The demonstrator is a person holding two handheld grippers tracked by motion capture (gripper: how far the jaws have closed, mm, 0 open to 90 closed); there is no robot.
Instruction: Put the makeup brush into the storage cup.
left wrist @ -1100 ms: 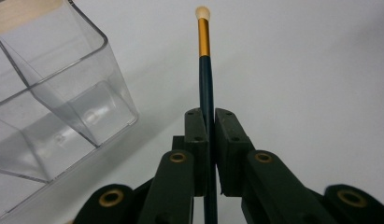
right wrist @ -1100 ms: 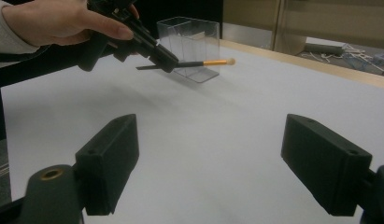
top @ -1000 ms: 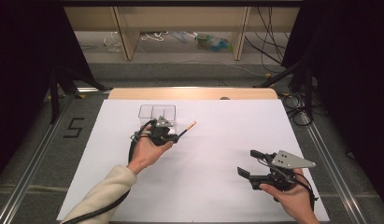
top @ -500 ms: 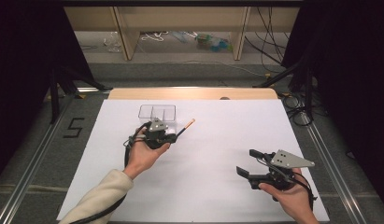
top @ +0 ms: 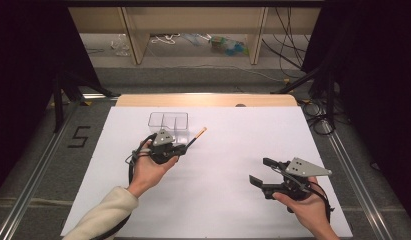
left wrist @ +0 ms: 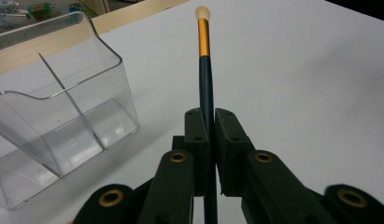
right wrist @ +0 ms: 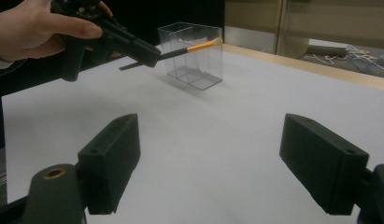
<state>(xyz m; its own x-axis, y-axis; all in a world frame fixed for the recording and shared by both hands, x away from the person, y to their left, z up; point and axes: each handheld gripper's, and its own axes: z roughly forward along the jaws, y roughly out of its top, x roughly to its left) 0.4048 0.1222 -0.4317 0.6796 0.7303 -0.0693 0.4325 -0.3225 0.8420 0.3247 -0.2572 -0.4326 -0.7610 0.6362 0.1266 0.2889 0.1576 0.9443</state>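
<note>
A thin brush [top: 197,136] with a dark handle, gold band and pale tip is clamped in my left gripper [top: 181,148], lifted off the table. Its tip points away and to the right, just right of a clear two-compartment box [top: 168,125]. In the left gripper view the jaws [left wrist: 211,123] are shut on the brush handle [left wrist: 204,70], with the clear box [left wrist: 59,107] to the left. My right gripper [top: 260,173] is held open at the near right with nothing in it; its view shows the spread jaws [right wrist: 227,154], the brush [right wrist: 199,46] and the box [right wrist: 194,60] beyond.
A white sheet [top: 228,200] covers the table, with a wooden strip [top: 208,100] along its far edge. Behind the table are shelf legs and loose cables on the floor [top: 193,42]. A person's left hand [right wrist: 35,28] holds the left gripper.
The left gripper has carried the brush slightly away from me and leftward, closer to the clear box. The right gripper has barely moved.
</note>
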